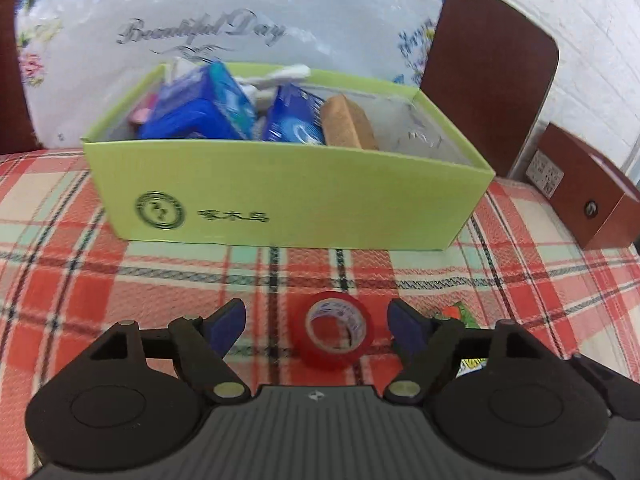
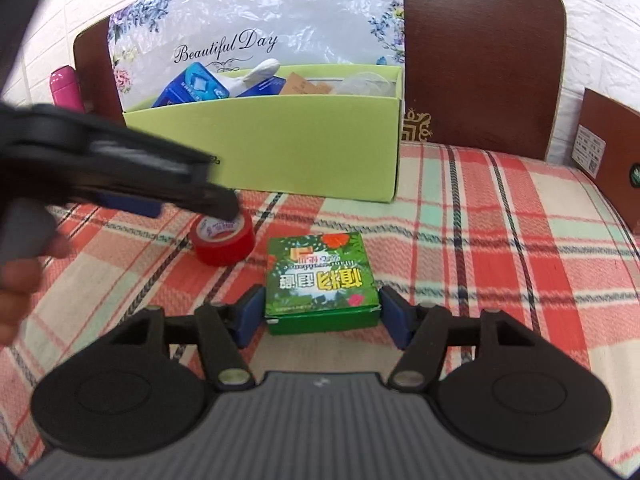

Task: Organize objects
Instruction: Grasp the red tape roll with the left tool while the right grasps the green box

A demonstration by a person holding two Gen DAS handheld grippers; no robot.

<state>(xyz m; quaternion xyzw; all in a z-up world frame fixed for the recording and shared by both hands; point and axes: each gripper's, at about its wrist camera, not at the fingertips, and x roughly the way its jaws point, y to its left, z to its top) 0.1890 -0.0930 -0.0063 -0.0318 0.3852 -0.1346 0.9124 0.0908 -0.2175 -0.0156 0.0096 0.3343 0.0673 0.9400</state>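
Open plaid cloth [image 2: 460, 240] lies between the green box [image 2: 322, 280] and the tall bin [image 2: 280, 144]. The tape [image 2: 224, 240] and left gripper [image 2: 224, 210] crowd the left side. The bin's right end [image 1: 420, 128] has room; packets [image 1: 200, 108] fill the left.

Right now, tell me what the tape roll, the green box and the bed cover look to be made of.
Tape roll: glossy red plastic film, likely on a card core; the rim shines and the inner ring bears print.
Green box: thin printed card, slightly glossy; crisp folded edges and corners.
Bed cover: woven cloth, matte; its plaid shows a textured weave.
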